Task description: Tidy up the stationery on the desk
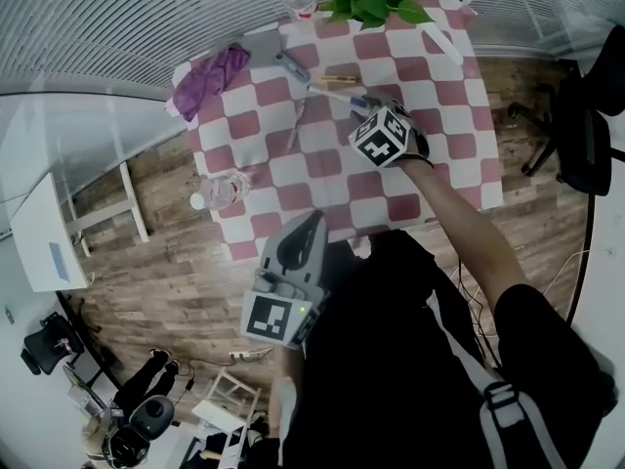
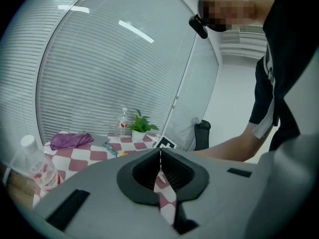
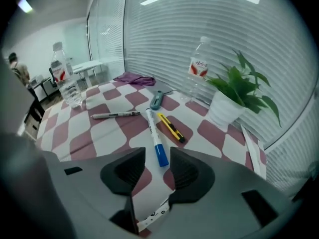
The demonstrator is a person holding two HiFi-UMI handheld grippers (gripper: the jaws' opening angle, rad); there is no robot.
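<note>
Only my right gripper view shows the right tool released, with the slim white marker, blue-capped, lying on the checkered desk just ahead. My left tool is clenched, empty.

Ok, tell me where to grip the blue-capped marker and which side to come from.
I'd grip the marker across its white barrel, just behind the blue cap, coming down from above. It lies flat, cap end toward the right gripper, whose open jaws frame that end in its own view. The yellow utility knife lies close beside it, so keep the jaws narrow.
</note>
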